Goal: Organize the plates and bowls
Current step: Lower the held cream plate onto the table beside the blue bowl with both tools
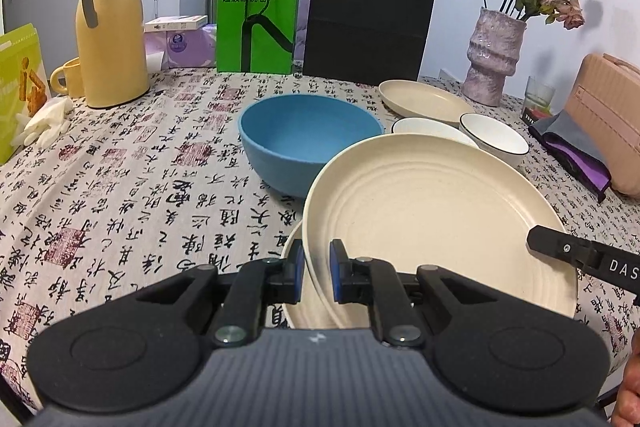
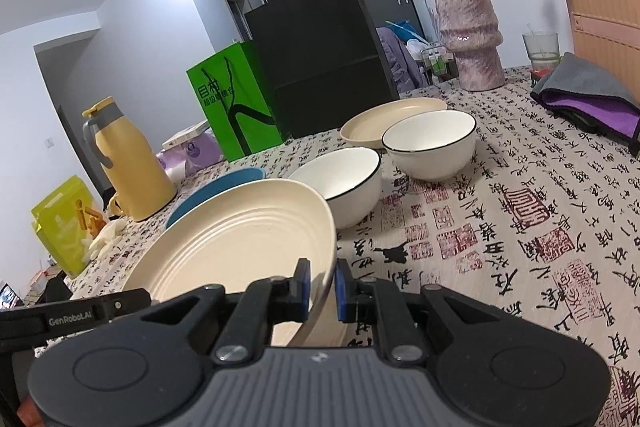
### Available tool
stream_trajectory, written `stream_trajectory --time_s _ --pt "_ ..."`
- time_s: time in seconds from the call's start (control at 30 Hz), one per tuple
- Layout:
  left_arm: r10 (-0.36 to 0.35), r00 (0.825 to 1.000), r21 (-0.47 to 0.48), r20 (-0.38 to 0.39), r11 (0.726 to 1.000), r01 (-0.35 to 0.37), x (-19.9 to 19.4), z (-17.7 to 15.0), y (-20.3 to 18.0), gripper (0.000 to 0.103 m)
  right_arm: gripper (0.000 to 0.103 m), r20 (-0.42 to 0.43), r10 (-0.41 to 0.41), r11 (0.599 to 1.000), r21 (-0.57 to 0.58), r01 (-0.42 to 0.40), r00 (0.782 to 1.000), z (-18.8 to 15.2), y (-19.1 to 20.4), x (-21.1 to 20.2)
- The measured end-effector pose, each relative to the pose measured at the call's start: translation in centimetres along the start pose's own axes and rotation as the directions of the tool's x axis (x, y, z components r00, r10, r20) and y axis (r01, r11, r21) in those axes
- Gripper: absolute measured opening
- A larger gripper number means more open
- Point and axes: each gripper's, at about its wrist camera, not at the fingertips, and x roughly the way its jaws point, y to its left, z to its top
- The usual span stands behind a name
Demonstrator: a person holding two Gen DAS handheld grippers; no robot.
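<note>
Left gripper [image 1: 316,275] pinching near rim of cream plate [image 1: 432,223], holding it tilted over second plate [image 1: 294,291] lying on table [image 1: 120,187]. Right gripper [image 2: 322,283] clamping same plate's opposite rim. Blue bowl [image 1: 308,135] sitting just behind, two white bowls [image 2: 430,143] and third plate [image 2: 384,119] toward far edge.

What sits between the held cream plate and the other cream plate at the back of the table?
Between the held plate and the far plate stand two white bowls; the blue bowl sits left of that line.
</note>
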Motion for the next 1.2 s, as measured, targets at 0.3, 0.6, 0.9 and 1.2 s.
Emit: stream_trajectory --time_s 0.3,0.6,0.9,1.2 --pt "0.003 1.0 -0.013 -0.02 1.0 -0.003 0.6 -0.6 0.5 0.012 0.013 -0.028 -0.009 1.0 -0.008 0.009 1.0 -0.5 0.1 0.8" --pt "-0.002 1.0 -0.01 -0.031 1.0 0.001 1.0 -0.9 0.4 0.012 0.013 -0.041 -0.028 1.0 -0.014 0.027 0.999 -0.9 0.1 1.3" --pt "0.008 0.999 -0.002 -0.038 1.0 -0.008 1.5 -1.1 0.3 0.012 0.013 -0.059 -0.033 0.999 -0.012 0.032 0.998 -1.2 0.0 2.0" --pt "0.011 0.999 -0.001 -0.052 1.0 -0.011 2.1 -1.3 0.5 0.012 0.013 -0.072 -0.039 0.999 -0.014 0.038 0.997 -1.4 -0.3 2.6"
